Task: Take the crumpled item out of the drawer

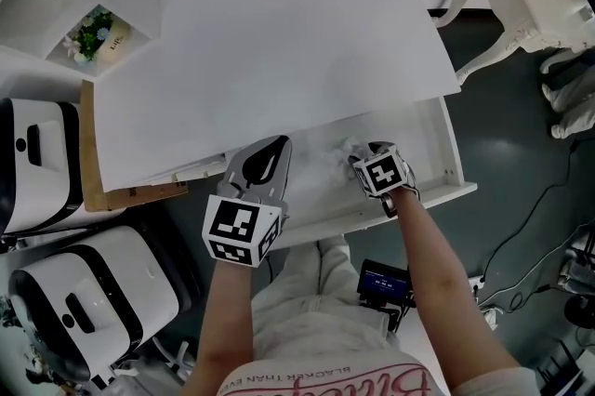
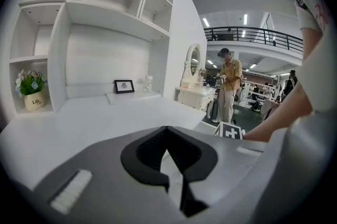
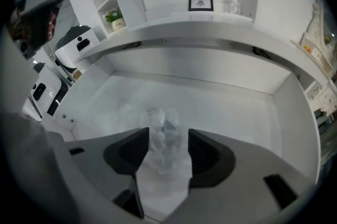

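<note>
Drawer [image 1: 444,191] is found pulled out from under the tabletop [image 1: 279,59], so access is already made. The crumpled item [image 3: 163,131], a clear wrinkled wad, poss. plastic, is seen lying on the drawer floor, toward the front and approx. mid-width. It isn't lifted yet.

Right tongs [image 3: 167,140] are set down inside the drawer, pointed steeply down, w/ jaws apart and the wad btwn them. The pads are seen close on both sides, but no squeeze or denting of the wad can be made out. A firm grip is therefore not judged to be made. The same is shown in the head view: tips at the pale wad, inside the drawer walls.

Left tongs [image 2: 167,131] are closed, tips met, nothing held. They're hovered over the drawer's left part, near the tabletop edge, and no part in the grasp is taken by them.

Progress, as judged: opening done, reach done, tongs placed round the item, i.e. approx. halfway. Left to do: jaws to be closed on the wad, the wad to be raised clear of the drawer's front wall, then carried out. A slip is thought possible, as the wad looks light and springy.
</note>
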`<state>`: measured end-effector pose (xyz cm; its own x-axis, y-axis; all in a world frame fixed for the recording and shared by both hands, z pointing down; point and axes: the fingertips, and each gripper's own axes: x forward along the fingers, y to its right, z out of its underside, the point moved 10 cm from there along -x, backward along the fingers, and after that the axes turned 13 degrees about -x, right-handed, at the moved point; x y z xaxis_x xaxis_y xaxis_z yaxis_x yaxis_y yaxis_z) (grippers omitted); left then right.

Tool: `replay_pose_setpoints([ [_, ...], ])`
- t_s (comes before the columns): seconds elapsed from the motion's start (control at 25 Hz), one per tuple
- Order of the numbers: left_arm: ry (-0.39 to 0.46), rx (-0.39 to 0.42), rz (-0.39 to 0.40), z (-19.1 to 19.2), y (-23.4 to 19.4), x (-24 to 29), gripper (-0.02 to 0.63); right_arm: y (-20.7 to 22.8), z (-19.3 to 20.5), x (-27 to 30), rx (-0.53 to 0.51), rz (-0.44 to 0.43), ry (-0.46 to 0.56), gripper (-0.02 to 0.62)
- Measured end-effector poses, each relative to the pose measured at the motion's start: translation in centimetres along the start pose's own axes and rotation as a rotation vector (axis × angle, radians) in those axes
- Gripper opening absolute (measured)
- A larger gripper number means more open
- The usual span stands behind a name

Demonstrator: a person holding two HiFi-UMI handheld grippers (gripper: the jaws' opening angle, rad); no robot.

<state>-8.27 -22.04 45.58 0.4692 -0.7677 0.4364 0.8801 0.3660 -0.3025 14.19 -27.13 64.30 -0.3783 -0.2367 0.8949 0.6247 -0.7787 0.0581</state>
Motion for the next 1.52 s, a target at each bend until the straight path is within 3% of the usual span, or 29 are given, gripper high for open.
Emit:
replay_pose_setpoints([
  [0.44,-0.017,-0.006,-0.016,0.2,-0.8,0.4,0.006,0.5,-0.3,1.4,0.032,-0.079,-0.063,0.188],
  [0.6,-0.015,-0.006,-0.016,-0.2,-1.1,0.4,0.006,-0.1,-0.4,1.6,0.04,-0.114,-0.067,0.078],
  [0.68,-0.013,-0.006,-0.016,-0.4,-1.2,0.4,0.006,-0.4,-0.4,1.6,0.047,-0.122,-0.065,0.054],
  [1.52,0.057,0.021,0.069,-4.3,-0.8,0.7,0.006,-1.5,-3.5,-6.7,0.044,0.0,0.052,0.051],
])
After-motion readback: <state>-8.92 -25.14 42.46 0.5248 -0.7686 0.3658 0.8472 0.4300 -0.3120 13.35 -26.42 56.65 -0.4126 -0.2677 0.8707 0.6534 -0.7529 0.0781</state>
